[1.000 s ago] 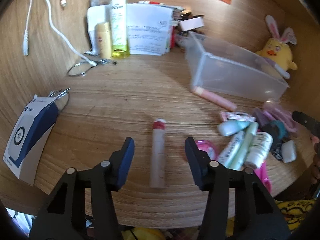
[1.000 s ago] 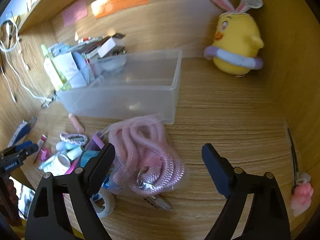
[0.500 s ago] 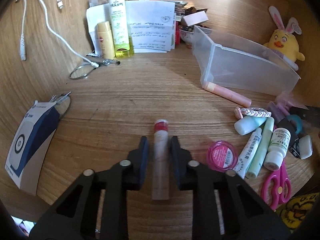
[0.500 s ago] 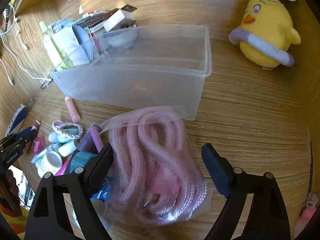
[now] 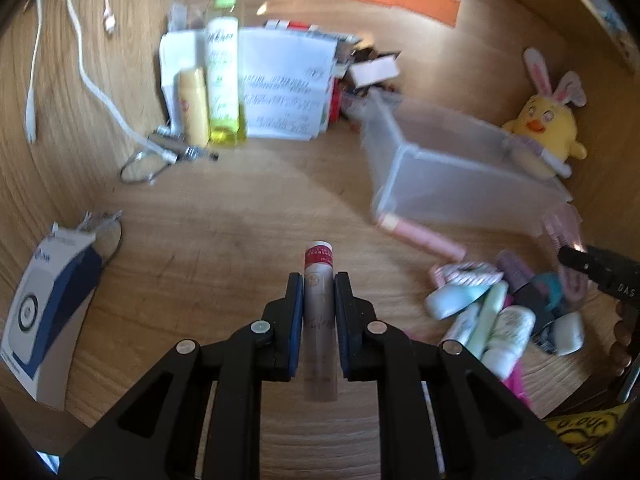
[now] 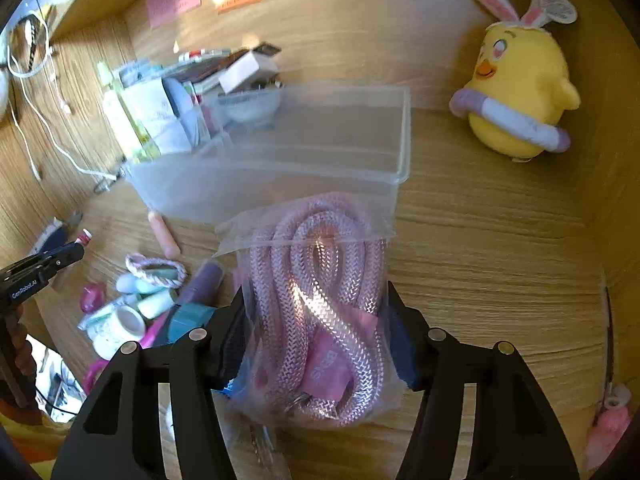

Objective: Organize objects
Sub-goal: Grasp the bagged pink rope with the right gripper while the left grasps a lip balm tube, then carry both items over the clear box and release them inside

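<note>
My left gripper (image 5: 318, 280) is shut on a beige tube with a red-banded white cap (image 5: 318, 292), held above the wooden desk. My right gripper (image 6: 316, 300) is shut on a clear bag of coiled pink rope (image 6: 320, 304), lifted in front of the clear plastic bin (image 6: 280, 160). The bin also shows in the left wrist view (image 5: 452, 168), right of centre, with nothing seen inside it. The left gripper shows at the left edge of the right wrist view (image 6: 48, 266).
A pile of small tubes, bottles and pink scissors (image 5: 492, 320) lies right of the left gripper; a pink stick (image 5: 420, 236) lies by the bin. A blue-white box (image 5: 48, 304) is left. Bottles and papers (image 5: 256, 88) stand at the back. A yellow plush chick (image 6: 520, 96) sits right.
My left gripper closed on the tube and lifted it. My right gripper closed on the bag of pink rope and raised it off the desk.
</note>
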Demonstrator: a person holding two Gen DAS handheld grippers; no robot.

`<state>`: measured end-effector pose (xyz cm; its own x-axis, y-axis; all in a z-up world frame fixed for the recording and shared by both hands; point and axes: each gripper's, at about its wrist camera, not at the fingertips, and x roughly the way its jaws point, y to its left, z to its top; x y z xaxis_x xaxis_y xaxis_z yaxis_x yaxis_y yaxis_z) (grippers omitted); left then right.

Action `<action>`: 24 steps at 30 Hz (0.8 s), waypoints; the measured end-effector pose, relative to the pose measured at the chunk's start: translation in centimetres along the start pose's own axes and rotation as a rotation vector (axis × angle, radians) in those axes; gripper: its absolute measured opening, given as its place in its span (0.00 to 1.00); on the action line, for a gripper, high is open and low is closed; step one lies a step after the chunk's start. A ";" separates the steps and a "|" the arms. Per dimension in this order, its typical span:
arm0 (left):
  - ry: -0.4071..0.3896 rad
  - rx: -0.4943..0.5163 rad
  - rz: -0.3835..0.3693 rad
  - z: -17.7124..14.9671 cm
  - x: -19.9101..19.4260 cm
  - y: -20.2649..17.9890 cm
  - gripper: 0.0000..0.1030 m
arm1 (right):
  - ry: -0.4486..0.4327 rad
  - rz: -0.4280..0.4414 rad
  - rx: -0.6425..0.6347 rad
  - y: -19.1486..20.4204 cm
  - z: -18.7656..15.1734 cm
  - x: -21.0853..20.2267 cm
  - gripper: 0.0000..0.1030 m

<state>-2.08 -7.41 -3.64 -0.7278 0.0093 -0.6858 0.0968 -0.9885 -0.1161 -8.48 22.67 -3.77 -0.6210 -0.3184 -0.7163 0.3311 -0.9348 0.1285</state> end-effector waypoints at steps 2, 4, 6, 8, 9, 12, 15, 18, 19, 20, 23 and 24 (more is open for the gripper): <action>-0.028 0.011 -0.017 0.7 -0.7 -0.6 0.14 | -0.025 0.003 0.010 -0.1 0.2 -0.7 0.54; -0.059 0.015 -0.048 1.7 -1.5 -1.2 0.14 | -0.052 0.004 0.018 -0.3 0.4 -1.6 0.54; -0.081 0.019 -0.067 2.4 -2.0 -1.7 0.14 | -0.083 0.012 0.026 -0.4 0.8 -2.5 0.54; -0.109 0.026 -0.082 3.5 -2.5 -2.1 0.14 | -0.121 0.023 0.030 -0.4 1.6 -3.5 0.54; -0.117 0.028 -0.090 3.9 -2.7 -2.3 0.14 | -0.135 0.026 0.030 -0.3 1.8 -3.8 0.54; -0.145 0.044 -0.116 5.3 -3.1 -2.9 0.14 | -0.184 0.023 0.019 -0.1 3.2 -4.9 0.54; -0.175 0.070 -0.116 6.7 -3.6 -3.7 0.14 | -0.221 0.007 0.006 0.0 4.4 -5.5 0.54; -0.190 0.083 -0.121 8.1 -3.6 -4.2 0.14 | -0.236 -0.004 -0.002 0.1 5.5 -5.6 0.54; -0.194 0.086 -0.122 8.7 -3.5 -4.4 0.14 | -0.242 -0.008 -0.004 0.2 5.9 -5.5 0.54; -0.197 0.090 -0.121 9.1 -3.4 -4.6 0.14 | -0.244 -0.008 -0.005 0.2 6.1 -5.5 0.54; -0.191 0.091 -0.138 10.1 -2.8 -5.1 0.14 | -0.243 0.006 -0.008 0.3 7.1 -5.0 0.54; -0.186 0.091 -0.145 10.3 -2.5 -5.2 0.14 | -0.242 0.007 -0.010 0.3 7.3 -4.8 0.54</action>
<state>-7.78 -3.83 6.09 -0.8426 0.1325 -0.5220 -0.0731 -0.9884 -0.1328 -10.56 22.83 4.73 -0.7703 -0.3548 -0.5299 0.3426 -0.9311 0.1255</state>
